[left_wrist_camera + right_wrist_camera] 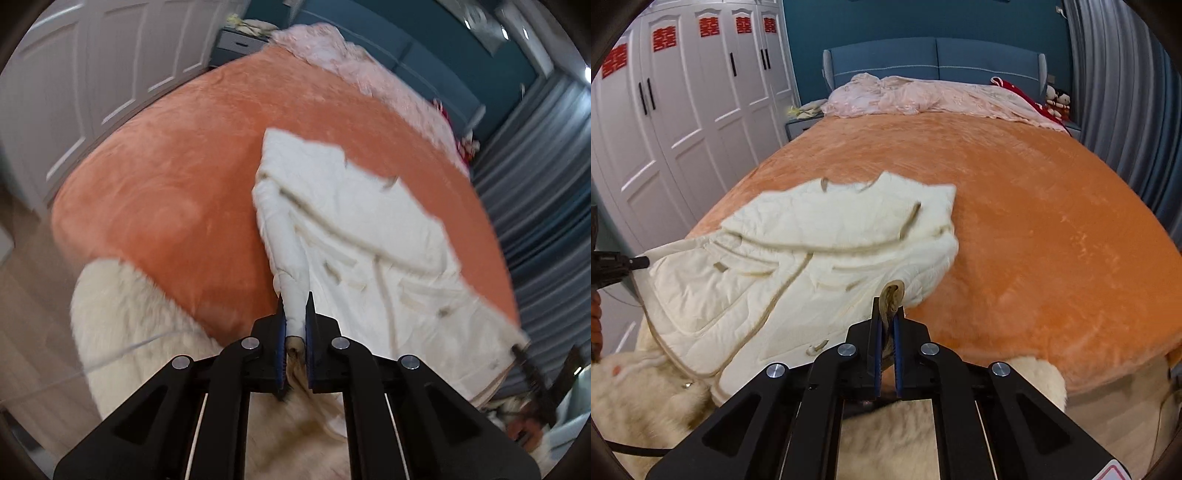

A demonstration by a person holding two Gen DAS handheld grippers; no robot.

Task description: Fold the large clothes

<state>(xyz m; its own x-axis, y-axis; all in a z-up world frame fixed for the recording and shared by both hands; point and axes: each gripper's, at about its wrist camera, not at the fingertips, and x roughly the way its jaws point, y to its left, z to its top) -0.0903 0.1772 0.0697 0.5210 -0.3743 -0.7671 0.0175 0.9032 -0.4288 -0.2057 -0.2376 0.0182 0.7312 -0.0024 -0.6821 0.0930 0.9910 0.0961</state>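
A large cream quilted coat [354, 236] with tan trim lies spread near the foot of the orange bed [177, 173]; it also shows in the right wrist view [798, 258]. My left gripper [295, 314] is shut on a rolled edge of the coat. My right gripper [888, 314] is shut on another tan-trimmed edge of the coat, held just above the bed [1034, 229]. The left gripper shows at the far left of the right wrist view [620, 264], holding the coat's other side. The right gripper shows blurred at the right edge of the left wrist view [535, 362].
A fluffy cream fur piece [646, 398] hangs over the bed's foot below the coat. A pink cover [923, 96] and red items [1027, 99] lie at the blue headboard [938, 59]. White wardrobes [683, 110] stand left, grey curtains [1126, 110] right.
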